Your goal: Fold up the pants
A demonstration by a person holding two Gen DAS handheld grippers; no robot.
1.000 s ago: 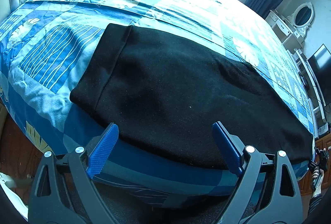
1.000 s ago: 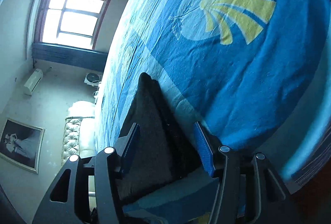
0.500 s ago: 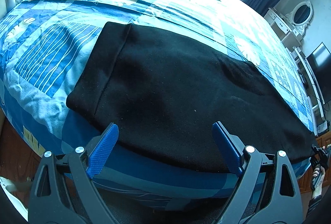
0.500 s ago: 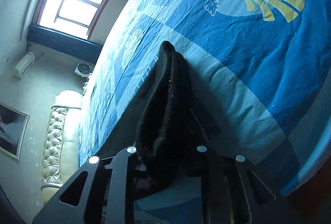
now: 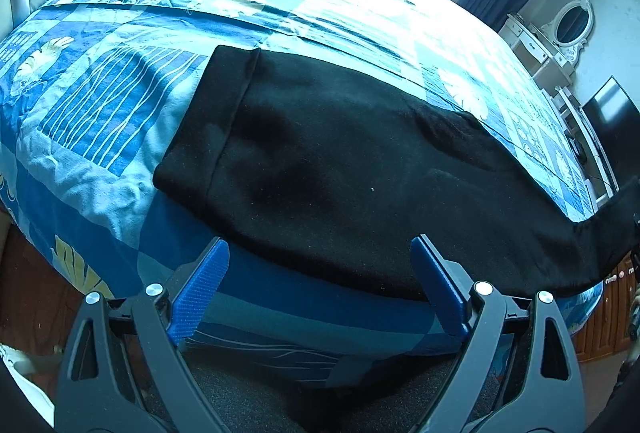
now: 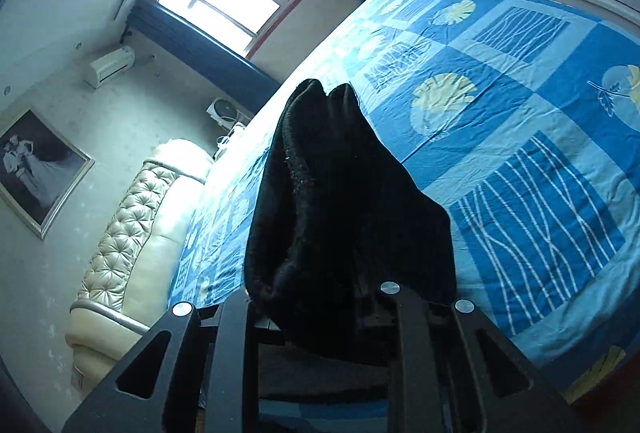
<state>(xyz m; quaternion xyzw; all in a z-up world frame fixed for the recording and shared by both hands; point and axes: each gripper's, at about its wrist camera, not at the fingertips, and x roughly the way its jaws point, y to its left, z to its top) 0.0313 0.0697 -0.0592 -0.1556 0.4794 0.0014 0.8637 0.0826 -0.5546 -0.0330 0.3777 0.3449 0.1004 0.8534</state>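
Observation:
Black pants (image 5: 340, 169) lie lengthwise near the front edge of a bed with a blue patterned cover (image 5: 120, 105); the waistband is at the left. My left gripper (image 5: 320, 289) is open and empty, its blue pads just short of the pants' near edge. My right gripper (image 6: 316, 297) is shut on the leg end of the pants (image 6: 332, 201) and holds it lifted off the bed; the fabric hides its fingertips. In the left wrist view the lifted leg end (image 5: 612, 225) rises at the far right.
A cream tufted headboard (image 6: 132, 233) stands at one end of the bed. A white dresser with an oval mirror (image 5: 568, 29) and a dark screen (image 5: 612, 113) stand beyond the bed's right side. Wooden floor (image 5: 28, 273) shows at the lower left.
My right gripper closed on the leg end of the pants and lifted it off the bed. My left gripper stayed open and drew back slightly.

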